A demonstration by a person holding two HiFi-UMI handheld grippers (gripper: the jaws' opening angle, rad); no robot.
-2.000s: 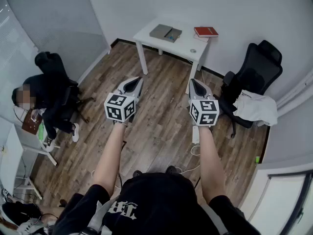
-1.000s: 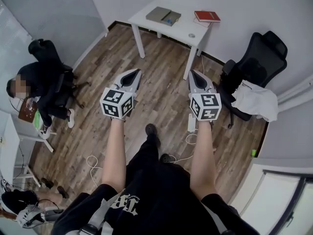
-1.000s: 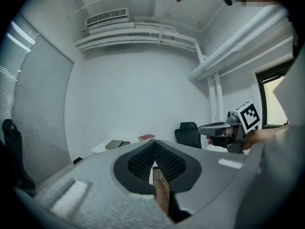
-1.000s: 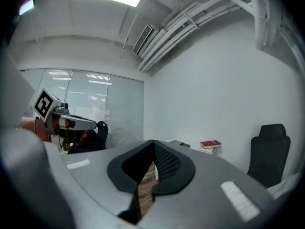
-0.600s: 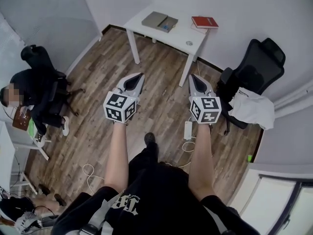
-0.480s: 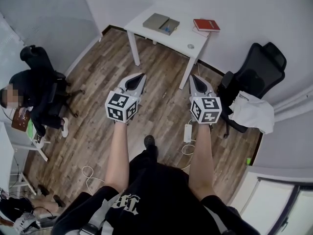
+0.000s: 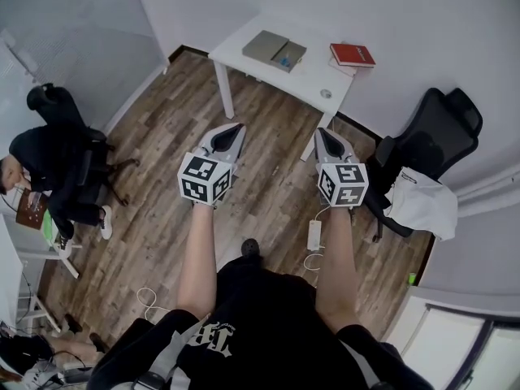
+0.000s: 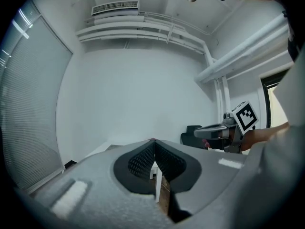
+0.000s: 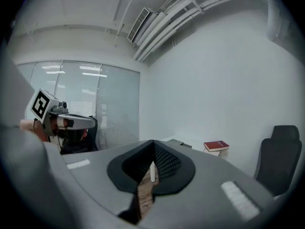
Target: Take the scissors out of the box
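Observation:
A flat grey box (image 7: 275, 49) lies on the white table (image 7: 305, 75) across the room, and its corner shows in the right gripper view (image 9: 180, 143). No scissors can be made out. My left gripper (image 7: 235, 127) and right gripper (image 7: 323, 132) are held side by side at chest height over the wooden floor, well short of the table, both pointing at it. Both are shut with nothing between the jaws, as the left gripper (image 8: 153, 140) and the right gripper (image 9: 153, 141) show in their own views.
A red book (image 7: 352, 54) and a small round object (image 7: 326, 93) also lie on the table. A black office chair (image 7: 429, 140) with a white cloth (image 7: 424, 203) stands at the right. A person (image 7: 45, 161) sits at the left. A power strip (image 7: 314, 234) and cables lie on the floor.
The person carrying the grippers has walked toward the table, which now sits nearer and lower in the head view. Both grippers stay shut and level, side by side.

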